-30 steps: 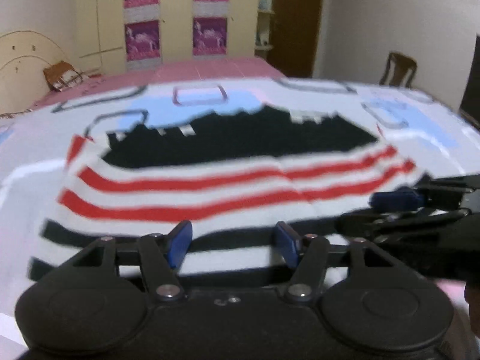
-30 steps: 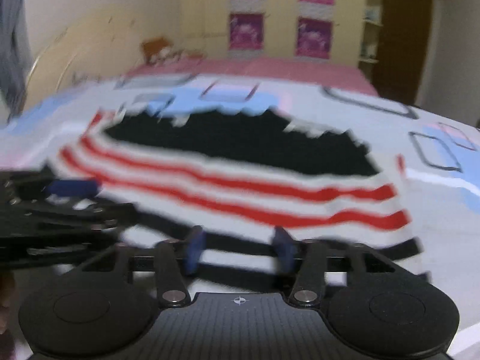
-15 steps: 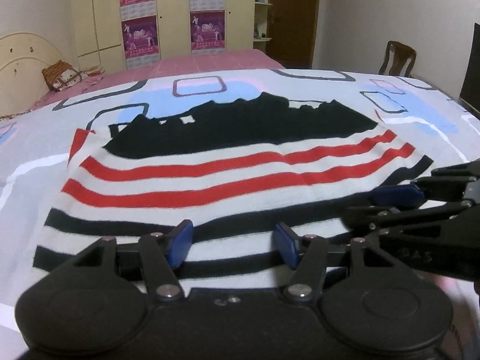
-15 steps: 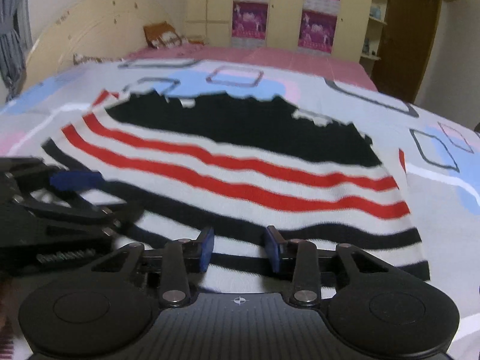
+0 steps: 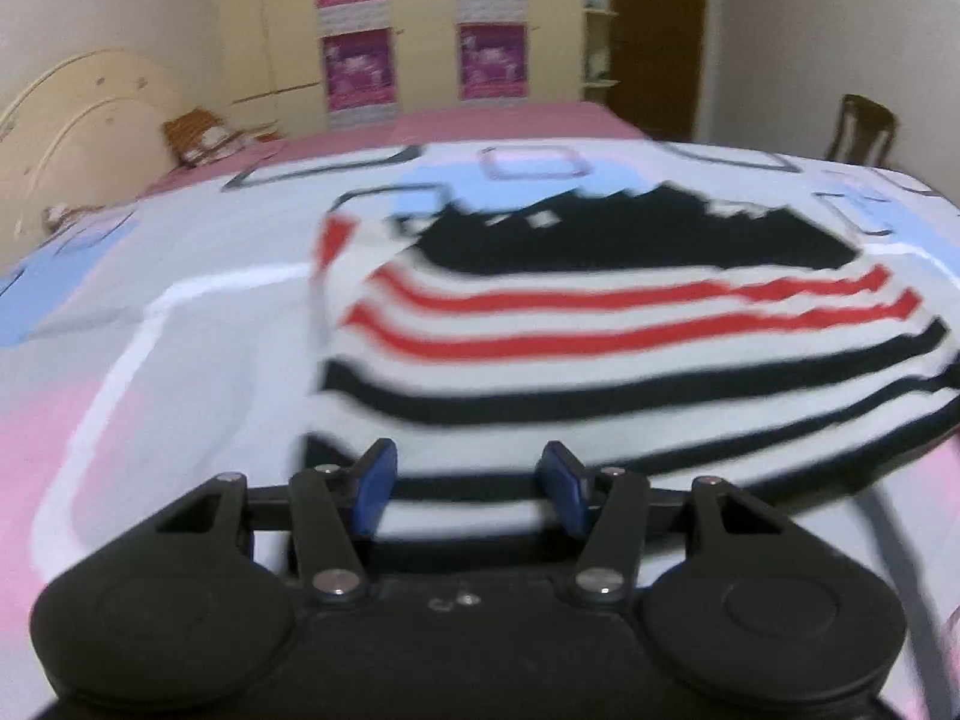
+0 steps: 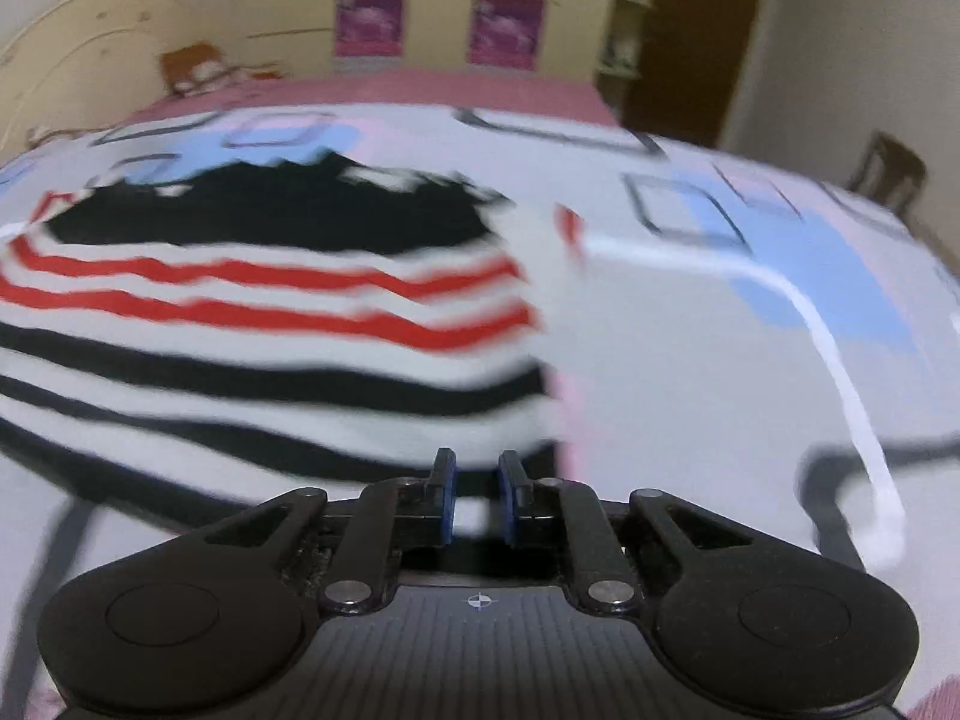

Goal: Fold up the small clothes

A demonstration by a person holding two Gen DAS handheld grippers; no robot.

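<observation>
A small striped garment (image 5: 600,360), black at the far end with red and black bands on white, lies flat on the patterned bedcover (image 5: 150,360). My left gripper (image 5: 469,489) hovers at the garment's near left corner. Its jaws are closing but still stand wide, with the hem showing between them and the pads off the cloth. In the right wrist view the same garment (image 6: 270,348) fills the left half. My right gripper (image 6: 477,495) is at its near right corner. Its jaws are closing to a narrow gap, and the striped hem shows in that gap.
The bedcover (image 6: 690,360) stretches bare to the right of the garment. A cream headboard (image 5: 72,108) and a brown cushion (image 5: 192,135) lie far left. A wardrobe with purple posters (image 5: 420,30) stands behind, and a wooden chair (image 5: 864,126) at far right.
My left gripper has slid left along the hem and my right gripper right, so neither shows in the other's view now. The right jaws have narrowed a lot, the left slightly.
</observation>
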